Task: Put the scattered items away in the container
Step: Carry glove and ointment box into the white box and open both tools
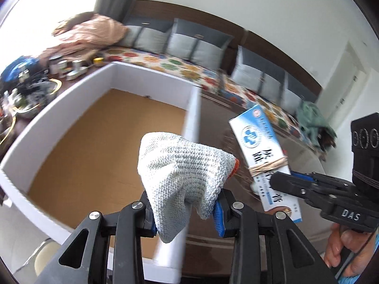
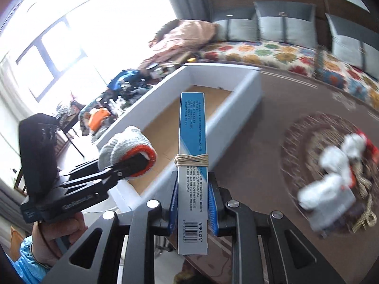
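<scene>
Presently: left gripper (image 1: 186,209) pinching white knitted glove with orange cuff (image 1: 182,165) over white-walled, brown-floored box (image 1: 71,99); right gripper (image 2: 193,204) clamping blue-and-white rubber-banded carton (image 2: 193,165) beside the box's rim.

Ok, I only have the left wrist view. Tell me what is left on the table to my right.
Observer: In the right wrist view a second white knit glove with a red cuff lies on the brown table, blurred.
Operator: Confirm the box grip.
Observer: The right gripper clamps the blue and white box by its narrow sides, below the rubber band.
Operator: Check my glove's far side.
Observer: The left gripper holds the glove; its orange cuff faces the right camera.
</scene>
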`<action>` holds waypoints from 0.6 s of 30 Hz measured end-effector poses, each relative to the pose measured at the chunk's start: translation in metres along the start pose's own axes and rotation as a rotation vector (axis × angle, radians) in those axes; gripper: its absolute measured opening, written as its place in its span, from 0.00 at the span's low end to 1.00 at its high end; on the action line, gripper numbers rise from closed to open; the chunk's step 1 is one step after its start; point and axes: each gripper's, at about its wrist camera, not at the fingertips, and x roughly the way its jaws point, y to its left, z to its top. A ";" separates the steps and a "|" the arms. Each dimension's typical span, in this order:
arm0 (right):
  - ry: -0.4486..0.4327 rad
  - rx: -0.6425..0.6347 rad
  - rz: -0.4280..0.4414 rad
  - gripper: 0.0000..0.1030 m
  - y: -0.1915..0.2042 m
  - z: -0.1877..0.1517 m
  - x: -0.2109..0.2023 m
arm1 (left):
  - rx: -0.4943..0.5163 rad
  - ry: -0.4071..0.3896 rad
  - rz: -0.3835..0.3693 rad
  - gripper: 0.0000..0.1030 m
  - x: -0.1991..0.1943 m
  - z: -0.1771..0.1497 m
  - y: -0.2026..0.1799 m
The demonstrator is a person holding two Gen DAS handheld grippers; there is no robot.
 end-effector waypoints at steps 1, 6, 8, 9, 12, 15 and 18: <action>0.002 -0.011 0.019 0.22 0.010 0.009 0.012 | -0.018 -0.001 0.017 0.34 0.001 0.004 0.014; 0.037 0.016 0.087 0.22 0.041 0.039 0.082 | -0.071 0.018 0.084 0.34 0.015 0.018 0.065; 0.072 0.037 0.090 0.22 0.046 0.044 0.111 | -0.082 0.039 0.099 0.34 0.025 0.019 0.078; 0.084 0.038 0.081 0.22 0.046 0.042 0.119 | -0.087 0.051 0.106 0.34 0.030 0.019 0.083; 0.120 0.042 0.053 0.22 0.046 0.038 0.140 | -0.091 0.087 0.120 0.34 0.043 0.020 0.095; 0.155 0.046 0.026 0.22 0.046 0.034 0.162 | -0.098 0.134 0.135 0.34 0.060 0.016 0.104; 0.187 0.047 -0.005 0.23 0.046 0.029 0.181 | -0.105 0.177 0.147 0.44 0.070 0.013 0.107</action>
